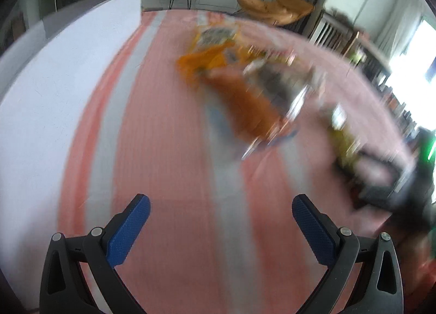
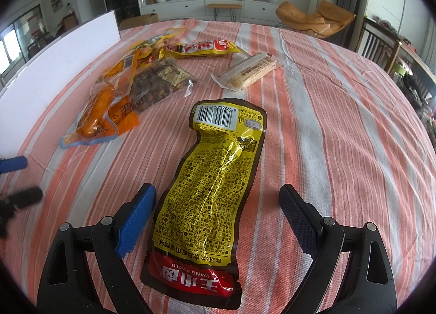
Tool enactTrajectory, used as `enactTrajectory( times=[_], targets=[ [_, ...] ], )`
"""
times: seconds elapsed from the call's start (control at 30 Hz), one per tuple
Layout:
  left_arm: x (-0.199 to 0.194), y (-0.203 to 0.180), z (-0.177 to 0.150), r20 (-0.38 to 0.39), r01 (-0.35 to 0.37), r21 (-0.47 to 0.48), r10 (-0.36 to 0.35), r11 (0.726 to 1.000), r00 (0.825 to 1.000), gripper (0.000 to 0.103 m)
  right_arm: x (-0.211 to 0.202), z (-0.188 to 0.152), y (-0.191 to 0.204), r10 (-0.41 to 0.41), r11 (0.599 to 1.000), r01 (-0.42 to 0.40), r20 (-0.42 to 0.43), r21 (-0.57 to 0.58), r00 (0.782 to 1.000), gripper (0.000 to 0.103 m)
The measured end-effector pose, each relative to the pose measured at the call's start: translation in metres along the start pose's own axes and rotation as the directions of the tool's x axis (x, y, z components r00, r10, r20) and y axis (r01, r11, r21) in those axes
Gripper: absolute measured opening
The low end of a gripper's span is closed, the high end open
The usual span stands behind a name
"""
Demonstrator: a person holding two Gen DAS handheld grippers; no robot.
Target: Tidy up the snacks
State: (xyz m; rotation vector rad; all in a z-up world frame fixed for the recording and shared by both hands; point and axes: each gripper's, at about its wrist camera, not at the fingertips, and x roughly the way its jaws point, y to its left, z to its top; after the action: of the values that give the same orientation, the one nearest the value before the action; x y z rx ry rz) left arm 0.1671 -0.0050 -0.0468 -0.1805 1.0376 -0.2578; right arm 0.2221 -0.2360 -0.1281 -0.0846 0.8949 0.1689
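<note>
Left wrist view: the left gripper (image 1: 220,206) is spread wide over the striped cloth (image 1: 169,155), blurred snack pile (image 1: 239,87) at one o'clock. Right wrist view: the right gripper (image 2: 217,196) gapes around the yellow packet (image 2: 215,177); other snacks (image 2: 130,82) lie at eleven o'clock.

The yellow snack pouch (image 2: 212,191) lying on the striped tablecloth carries the only clearly legible print: its red end reads "WANG XIAOLU" with large Chinese characters 王小卤, all upside down in the right wrist view. A barcode panel at the far end shows digits, roughly "6 972636 671913". The dense Chinese text on its yellow back is too small to read. The left wrist view is blurred, nothing legible.
</note>
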Motion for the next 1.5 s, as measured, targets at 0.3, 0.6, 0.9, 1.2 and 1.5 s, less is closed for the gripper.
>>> enactTrajectory(
  times=[0.3,0.6,0.9,1.2,1.5],
  targets=[
    [0.076,-0.009,0.08,-0.059,-0.147,-0.109,0.141,0.983,0.988,0.097,0.0,0.0,0.0,0.002,1.0,-0.002,0.001,0.0,1.0,0.093],
    [0.027,0.003,0.019,-0.019,-0.032,0.122,0.034,0.992,0.999,0.046,0.0,0.0,0.0,0.002,1.0,-0.002,0.001,0.0,1.0,0.093],
    [-0.004,0.0,-0.019,-0.003,-0.123,0.225,0.127,0.967,0.992,0.097,0.0,0.0,0.0,0.001,1.0,-0.001,0.001,0.0,1.0,0.093],
    [0.019,-0.003,-0.028,0.021,-0.152,0.247,0.151,0.957,0.988,0.103,0.0,0.0,0.0,0.002,1.0,-0.002,0.001,0.0,1.0,0.093],
    [0.018,-0.003,-0.032,0.055,-0.153,0.244,0.144,0.958,0.988,0.103,-0.001,-0.001,-0.001,0.004,1.0,-0.004,0.0,0.0,1.0,0.094]
  ],
)
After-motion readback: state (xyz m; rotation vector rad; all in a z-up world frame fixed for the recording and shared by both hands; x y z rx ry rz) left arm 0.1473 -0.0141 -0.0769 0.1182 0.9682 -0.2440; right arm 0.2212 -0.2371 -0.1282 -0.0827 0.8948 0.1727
